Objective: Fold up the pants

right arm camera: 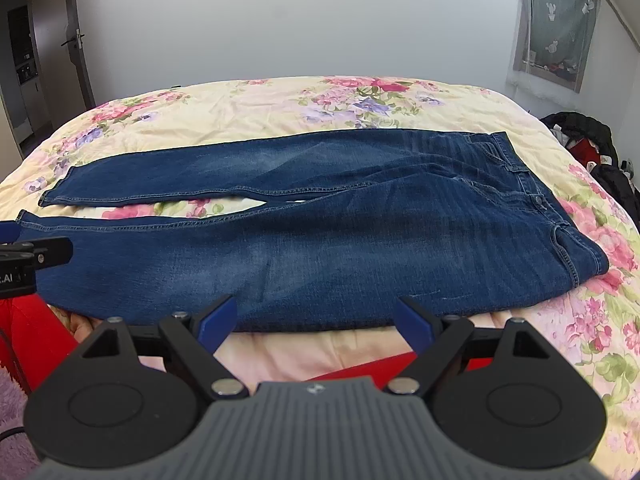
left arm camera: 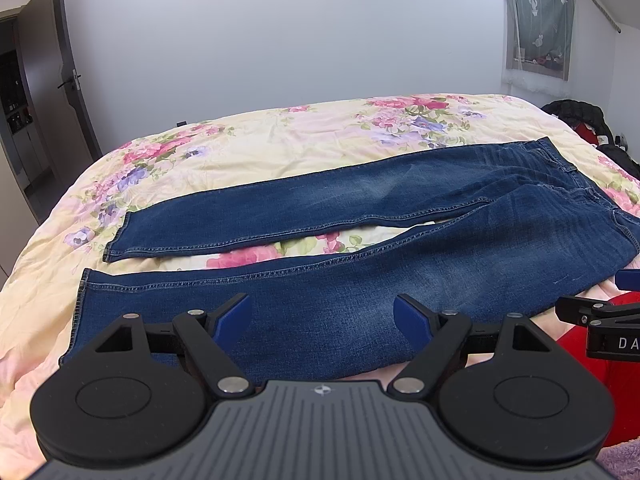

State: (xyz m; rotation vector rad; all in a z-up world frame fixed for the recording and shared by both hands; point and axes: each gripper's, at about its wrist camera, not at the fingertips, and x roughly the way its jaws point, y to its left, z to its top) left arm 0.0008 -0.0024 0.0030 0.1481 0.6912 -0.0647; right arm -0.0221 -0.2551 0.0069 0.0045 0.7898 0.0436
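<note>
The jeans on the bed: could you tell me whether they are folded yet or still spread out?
Spread out, not folded. The jeans lie flat on the floral bedspread, both legs extended side by side with a gap between them.

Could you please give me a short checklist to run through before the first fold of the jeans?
1. Jeans spread flat on the bed: ok.
2. Legs apart, not overlapping: ok.
3. Left tool open, empty, above the near leg: ok.
4. Right tool open, empty, at the near edge: ok.
5. Waistband lies flat: ok.
6. Far side of the bed free for folding over: ok.
</note>
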